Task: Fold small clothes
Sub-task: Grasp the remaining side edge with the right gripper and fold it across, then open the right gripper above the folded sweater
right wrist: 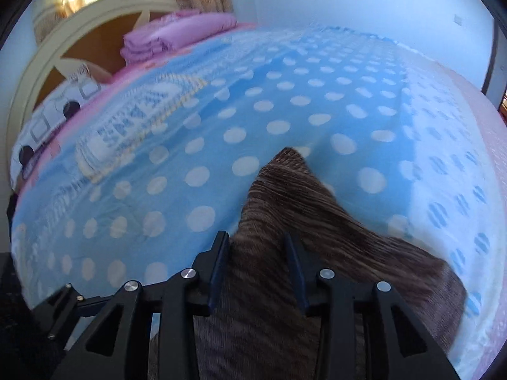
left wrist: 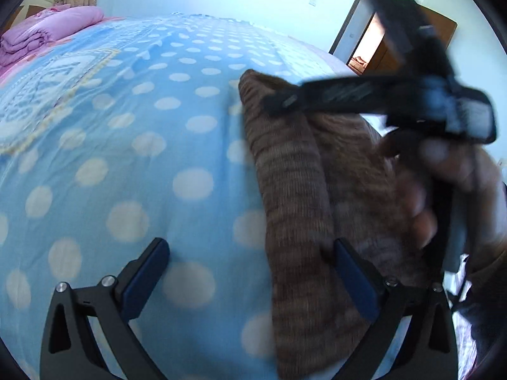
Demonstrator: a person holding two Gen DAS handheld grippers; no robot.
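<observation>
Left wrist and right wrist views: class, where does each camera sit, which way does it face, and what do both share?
Left wrist: on the left gripper, jaws open, facing across the bed; the right gripper and hand show.
Right wrist: on the right gripper, jaws closed on the brown knit garment, facing the headboard.
Shared: garment, polka-dot blanket, folded pink bedding.
</observation>
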